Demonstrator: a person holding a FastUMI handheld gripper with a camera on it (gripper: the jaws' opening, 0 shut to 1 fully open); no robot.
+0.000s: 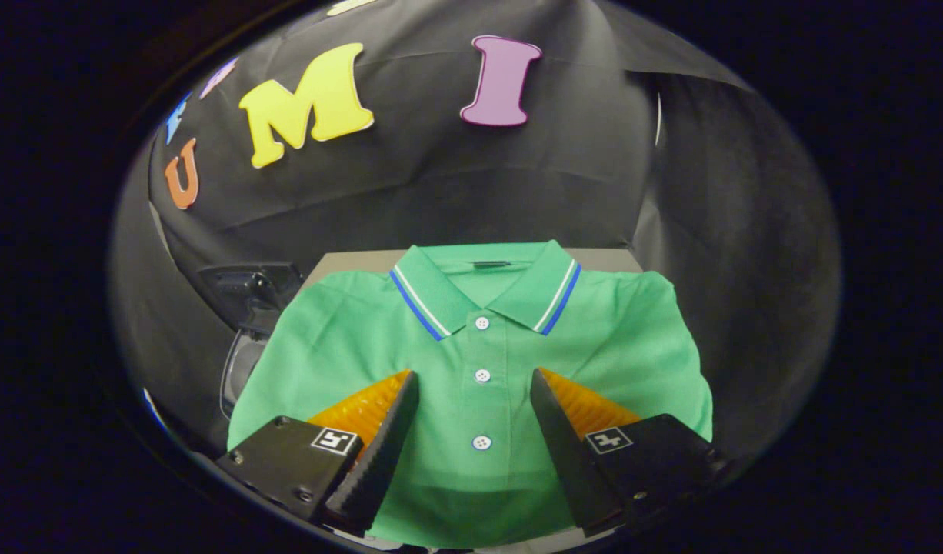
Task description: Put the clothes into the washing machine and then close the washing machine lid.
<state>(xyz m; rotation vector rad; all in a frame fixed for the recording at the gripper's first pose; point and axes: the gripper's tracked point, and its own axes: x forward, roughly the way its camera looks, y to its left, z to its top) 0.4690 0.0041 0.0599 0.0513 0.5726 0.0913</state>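
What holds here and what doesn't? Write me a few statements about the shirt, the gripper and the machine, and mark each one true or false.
1. The gripper is open, its fingers spread above the polo shirt. True.
2. The polo shirt is red with a plain collar. False: it is green, and its collar has blue and white stripes.
3. The shirt's button placket lies between the two fingers. True.
4. The shirt is crumpled into a ball. False: it lies spread flat, front up, collar away from the fingers.
5. A dark appliance stands beside the shirt's sleeve. True.
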